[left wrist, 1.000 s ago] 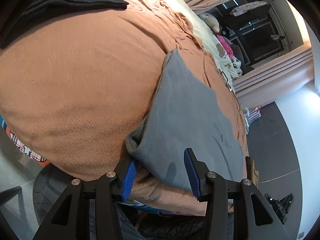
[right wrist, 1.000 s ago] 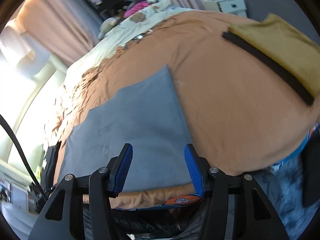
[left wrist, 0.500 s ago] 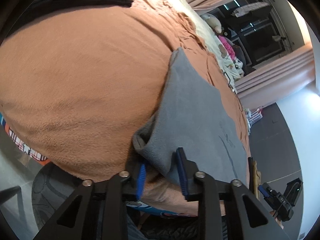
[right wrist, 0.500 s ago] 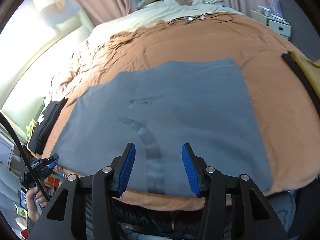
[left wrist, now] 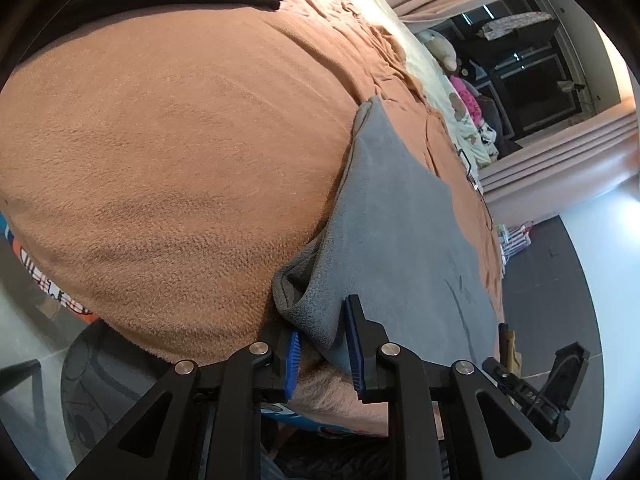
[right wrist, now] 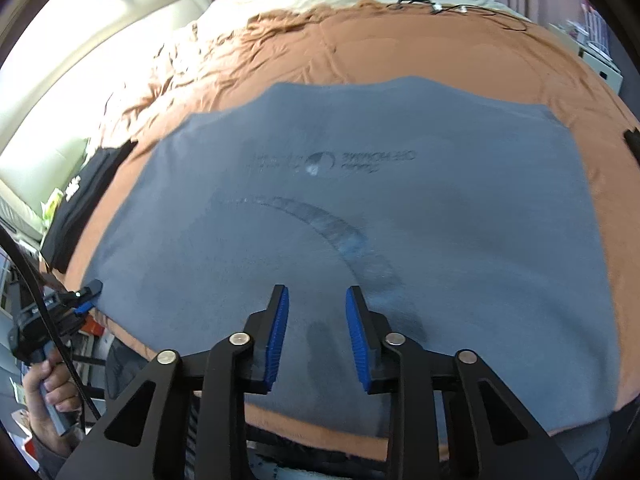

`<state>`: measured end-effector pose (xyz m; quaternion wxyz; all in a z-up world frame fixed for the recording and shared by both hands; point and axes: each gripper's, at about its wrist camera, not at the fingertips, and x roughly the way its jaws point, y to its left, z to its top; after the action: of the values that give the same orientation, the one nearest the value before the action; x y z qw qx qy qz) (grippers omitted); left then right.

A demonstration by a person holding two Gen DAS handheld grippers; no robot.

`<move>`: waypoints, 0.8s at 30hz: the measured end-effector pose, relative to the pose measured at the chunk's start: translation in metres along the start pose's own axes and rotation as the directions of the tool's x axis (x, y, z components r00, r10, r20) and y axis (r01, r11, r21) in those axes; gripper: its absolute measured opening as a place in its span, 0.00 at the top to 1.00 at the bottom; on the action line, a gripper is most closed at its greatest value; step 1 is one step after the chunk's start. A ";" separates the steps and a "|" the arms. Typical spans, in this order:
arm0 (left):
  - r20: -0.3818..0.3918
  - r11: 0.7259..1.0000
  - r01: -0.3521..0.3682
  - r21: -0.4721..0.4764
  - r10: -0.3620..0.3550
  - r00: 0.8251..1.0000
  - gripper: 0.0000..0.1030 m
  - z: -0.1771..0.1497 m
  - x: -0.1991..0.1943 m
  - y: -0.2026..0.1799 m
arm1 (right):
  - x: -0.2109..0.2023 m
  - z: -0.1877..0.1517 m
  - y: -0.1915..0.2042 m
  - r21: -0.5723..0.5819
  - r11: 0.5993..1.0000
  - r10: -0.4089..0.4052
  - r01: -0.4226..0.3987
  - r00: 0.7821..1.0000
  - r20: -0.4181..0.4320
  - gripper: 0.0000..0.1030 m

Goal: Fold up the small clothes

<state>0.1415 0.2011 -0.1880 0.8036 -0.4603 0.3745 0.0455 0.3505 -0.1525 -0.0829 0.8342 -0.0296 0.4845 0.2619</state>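
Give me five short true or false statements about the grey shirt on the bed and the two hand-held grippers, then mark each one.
1. The grey fleece T-shirt lies spread on the orange-brown fleece blanket. True.
2. The left hand-held gripper is wide open and clear of the cloth. False: its blue pads pinch a corner of the grey shirt.
3. The right hand-held gripper grips a fold of cloth. False: it is open above the shirt's near edge, with nothing between its pads.
4. Folded black clothing lies on the blanket beside the shirt. True.
5. The shirt's printed side faces down. False: lettering and a curved stripe show on top.
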 end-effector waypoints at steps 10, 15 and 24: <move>0.013 0.999 -0.025 -0.045 0.026 1.000 0.80 -0.003 0.000 -0.003 | 0.056 0.035 0.019 -0.064 0.997 -0.044 0.040 0.997 -0.060 0.85; 0.024 0.998 -0.019 -0.067 0.021 0.999 0.80 -0.005 0.000 -0.002 | 0.077 0.060 0.024 -0.064 0.996 -0.067 0.063 0.995 -0.068 0.85; 0.043 0.992 -0.003 -0.124 0.008 0.999 0.81 -0.008 -0.002 0.003 | 0.117 0.109 0.026 -0.067 0.993 -0.103 0.098 0.992 -0.076 0.85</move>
<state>0.1345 0.1975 -0.1910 0.7812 -0.5073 0.3548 0.0809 0.4708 -0.0492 -0.1162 0.8251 -0.0905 0.5064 0.2334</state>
